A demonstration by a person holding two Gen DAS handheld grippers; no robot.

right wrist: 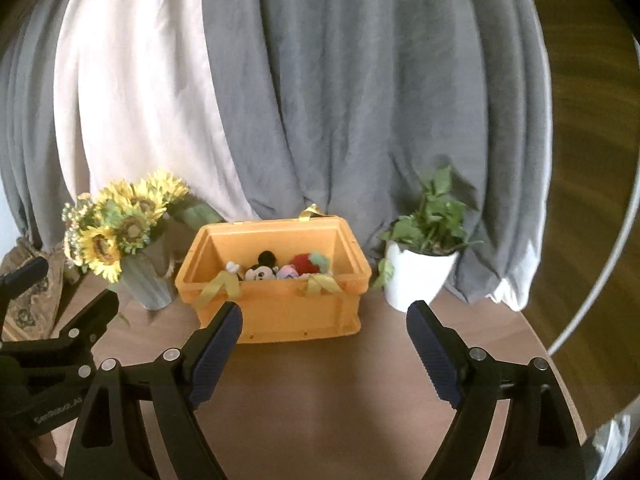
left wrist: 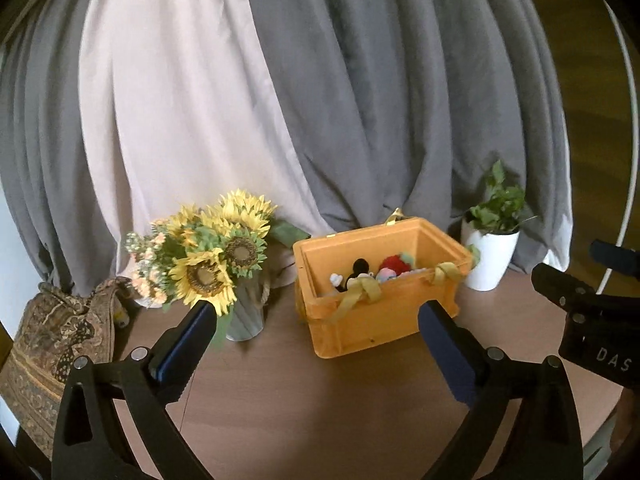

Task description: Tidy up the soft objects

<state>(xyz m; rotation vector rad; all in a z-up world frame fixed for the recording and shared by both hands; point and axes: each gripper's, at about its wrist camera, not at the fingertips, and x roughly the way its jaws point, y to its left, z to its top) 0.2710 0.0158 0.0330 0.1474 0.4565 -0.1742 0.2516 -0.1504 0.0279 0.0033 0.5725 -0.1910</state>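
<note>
A round wooden table (right wrist: 320, 392) stands before grey and pale pink curtains (right wrist: 320, 100). At its middle sits an orange plastic crate (right wrist: 296, 312), open at the top, with yellow ribbons (right wrist: 222, 286) tied on its near rim. Inside the crate lie the soft toys (right wrist: 280, 268): a black-eared mouse plush (right wrist: 262, 268), a red plush with a green top (right wrist: 306, 262), and a small pastel one between them. They rest low against the near wall of the crate.

From the crate, at about nine o'clock, a grey ribbed vase holds sunflowers (right wrist: 120, 232). At about three o'clock, a white pot carries a leafy green plant (right wrist: 420, 272). Farther round at nine o'clock, past the vase, a patterned fabric bag (left wrist: 56, 336) slumps at the table's edge.

The left gripper (left wrist: 316, 320) hovers above the table at six o'clock from the crate, its dark blue pads (left wrist: 188, 344) spread wide apart with nothing between them. The right gripper (right wrist: 324, 320) hovers beside it, also at six o'clock, its fingers likewise apart and empty. Neither touches the crate. Each gripper shows at the edge of the other's view.
</note>
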